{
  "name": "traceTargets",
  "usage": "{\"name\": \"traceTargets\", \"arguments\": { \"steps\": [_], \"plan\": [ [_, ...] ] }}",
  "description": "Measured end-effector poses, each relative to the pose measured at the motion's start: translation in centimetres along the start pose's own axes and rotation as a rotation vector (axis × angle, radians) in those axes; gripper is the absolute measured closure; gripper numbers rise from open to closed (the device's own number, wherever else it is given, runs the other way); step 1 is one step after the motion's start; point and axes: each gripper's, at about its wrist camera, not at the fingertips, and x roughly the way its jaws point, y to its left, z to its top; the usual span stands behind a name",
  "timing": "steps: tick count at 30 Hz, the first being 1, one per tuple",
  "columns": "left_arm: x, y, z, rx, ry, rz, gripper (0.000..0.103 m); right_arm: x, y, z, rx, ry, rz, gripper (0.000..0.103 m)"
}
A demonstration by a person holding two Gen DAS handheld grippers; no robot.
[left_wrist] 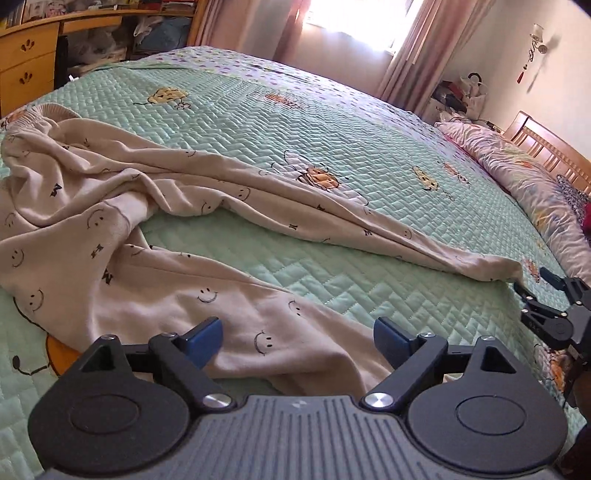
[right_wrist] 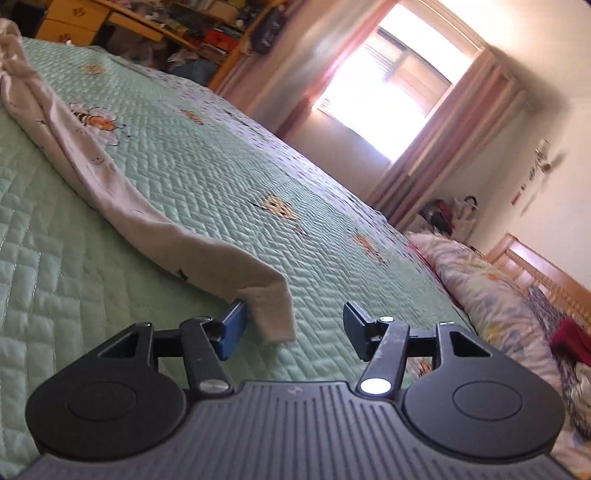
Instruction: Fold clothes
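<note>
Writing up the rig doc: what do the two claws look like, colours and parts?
Both match. The left claw and right claw have blue rectangular pads on black linkage arms with silver pivot screws, two round black discs at the base, and a grey ribbed body bearing a small pale mark. No cables or sleeves show.

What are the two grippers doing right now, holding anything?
Left gripper: open, over a trouser leg, gripping nothing.
Right gripper: open, the other leg's cuff between its fingers, not clamped.

Cut off at left edge — cream trousers (left_wrist: pixel 122 206), waistband partly out of frame; shelf clutter (right_wrist: pixel 207 26) upper left — too blurred to identify.
</note>
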Motion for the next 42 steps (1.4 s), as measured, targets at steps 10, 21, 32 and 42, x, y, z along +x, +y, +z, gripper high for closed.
{"name": "traceTargets", "arguments": {
  "steps": [10, 21, 32, 42],
  "plan": [
    [0.3, 0.0, -0.1, -0.011, 0.013, -0.011, 0.010, 3.5, -2.3, 2.1, 0.196, 0.047, 0.181, 0.082],
    [0.4, -0.3, -0.6, 0.009, 0.009, -0.014, 0.008, 2.6, -5.9, 5.6, 0.240, -0.035, 0.110, 0.090],
    [-0.1, -0.2, -0.3, 0.018, 0.005, -0.030, 0.007, 11.7, -12.0, 7.1, 0.657, 0.139, 0.016, 0.073],
    [-1.4, 2.5, 5.5, 0.067, -0.188, 0.158, 0.007, 7.5, -4.6, 0.8, 1.259, 0.123, 0.681, 0.048]
  ]
}}
